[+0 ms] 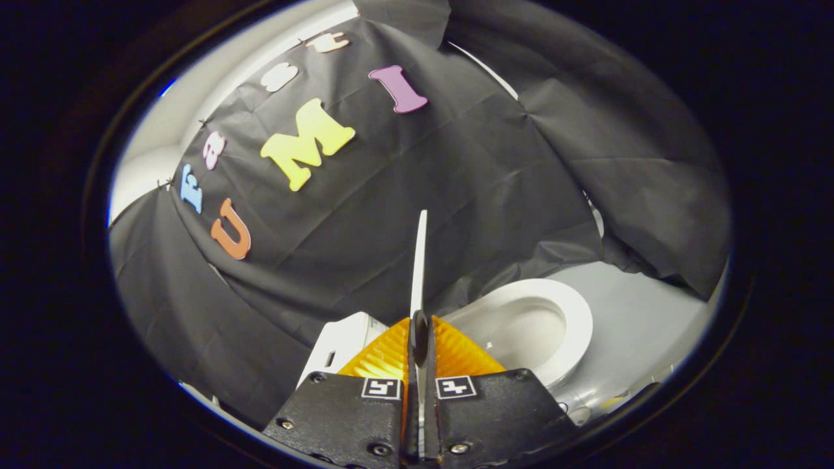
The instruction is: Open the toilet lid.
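Observation:
The white toilet lid (pixel 419 260) stands lifted, seen edge-on as a thin white blade that rises straight up from between my fingers. My gripper (pixel 419 342) is shut on the lid's edge, both fingers pressing its two faces. To the right of the fingers and below the lid lies the white toilet seat (pixel 573 326) around the open bowl (pixel 528 332). Left of the fingers sits the white tank (pixel 339 345), partly hidden behind them.
Black cloth walls (pixel 456 182) hang close behind the toilet and to its right. Grey floor (pixel 645 326) shows to the right of the bowl. A pale wall strip (pixel 156 150) appears beyond the cloth at the far left.

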Demonstrator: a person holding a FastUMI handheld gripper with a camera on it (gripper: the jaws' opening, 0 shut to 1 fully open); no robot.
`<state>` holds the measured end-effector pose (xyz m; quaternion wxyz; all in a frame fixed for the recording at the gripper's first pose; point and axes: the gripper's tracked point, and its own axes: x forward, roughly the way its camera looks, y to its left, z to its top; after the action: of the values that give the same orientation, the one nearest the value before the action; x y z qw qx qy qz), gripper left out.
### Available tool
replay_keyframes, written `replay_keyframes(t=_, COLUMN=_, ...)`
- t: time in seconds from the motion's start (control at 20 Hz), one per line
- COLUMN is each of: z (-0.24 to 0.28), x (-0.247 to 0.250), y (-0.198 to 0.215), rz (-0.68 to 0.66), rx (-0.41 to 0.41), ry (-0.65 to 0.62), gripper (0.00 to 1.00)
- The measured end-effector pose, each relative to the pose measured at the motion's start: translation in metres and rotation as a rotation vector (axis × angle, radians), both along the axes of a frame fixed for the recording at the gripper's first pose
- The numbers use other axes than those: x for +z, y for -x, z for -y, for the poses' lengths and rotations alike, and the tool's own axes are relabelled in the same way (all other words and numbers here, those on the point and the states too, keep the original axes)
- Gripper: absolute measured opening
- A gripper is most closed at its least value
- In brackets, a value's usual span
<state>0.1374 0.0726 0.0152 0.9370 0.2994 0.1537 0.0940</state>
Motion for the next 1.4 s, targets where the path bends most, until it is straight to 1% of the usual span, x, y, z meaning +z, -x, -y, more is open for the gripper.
replay_keyframes(t=0.2, z=-0.02, x=0.013, y=0.003, rz=0.018, rx=0.008, ry=0.029, gripper=0.07)
replay_keyframes(t=0.5, z=-0.047, x=0.026, y=0.008, rz=0.049, rx=0.005, ry=0.119, gripper=0.07)
replay_keyframes(t=0.75, z=-0.07, x=0.035, y=0.01, rz=0.067, rx=0.018, ry=0.167, gripper=0.07)
replay_keyframes(t=1.1, z=-0.111, x=0.05, y=0.014, rz=0.091, rx=0.039, ry=0.235, gripper=0.07)
replay_keyframes(t=1.4, z=-0.148, x=0.057, y=0.016, rz=0.121, rx=0.053, ry=0.327, gripper=0.07)
